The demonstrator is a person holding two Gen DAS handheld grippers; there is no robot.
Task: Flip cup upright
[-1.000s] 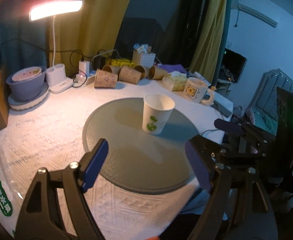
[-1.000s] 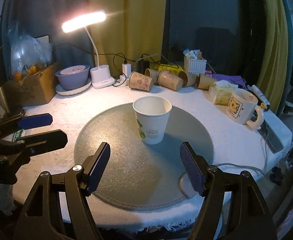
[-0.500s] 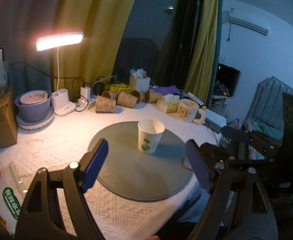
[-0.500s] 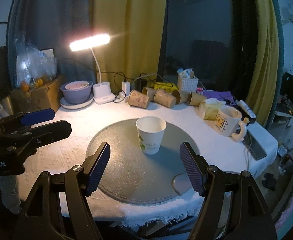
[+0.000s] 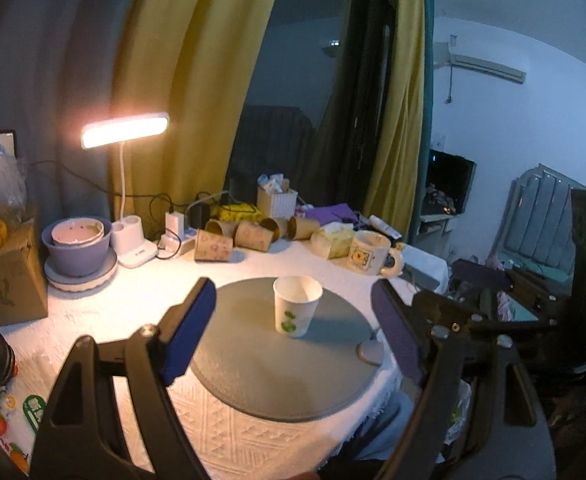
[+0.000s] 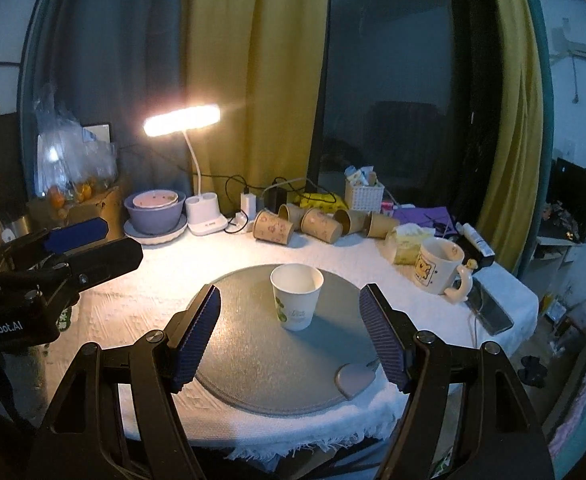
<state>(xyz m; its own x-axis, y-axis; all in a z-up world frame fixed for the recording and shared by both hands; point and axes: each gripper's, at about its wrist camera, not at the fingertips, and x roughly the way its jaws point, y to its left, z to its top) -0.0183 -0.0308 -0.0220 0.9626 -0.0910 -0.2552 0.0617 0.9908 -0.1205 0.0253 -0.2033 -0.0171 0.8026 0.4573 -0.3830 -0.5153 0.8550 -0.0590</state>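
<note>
A white paper cup [image 5: 296, 305] with a green leaf print stands upright, mouth up, on the round grey mat [image 5: 253, 360]; it also shows in the right wrist view [image 6: 296, 301] on the same mat [image 6: 253, 352]. My left gripper [image 5: 293, 332] is open and empty, held back from the cup over the table's near edge. My right gripper [image 6: 291, 336] is open and empty, also back from the cup. The left gripper appears at the left of the right wrist view [image 6: 73, 248].
Several brown paper cups [image 6: 273, 227] lie on their sides at the back. A lit desk lamp [image 6: 181, 120], a purple bowl [image 6: 155, 212], a yellow-print mug [image 6: 439, 266], a tissue pack [image 6: 407, 246] and a cardboard box [image 5: 5, 276] ring the mat. A small grey coaster [image 6: 353, 380] lies on the mat's right edge.
Both grippers have pulled back and up from the cup, which looks smaller now. The cup stays upright on the mat. Both grippers stay open.
</note>
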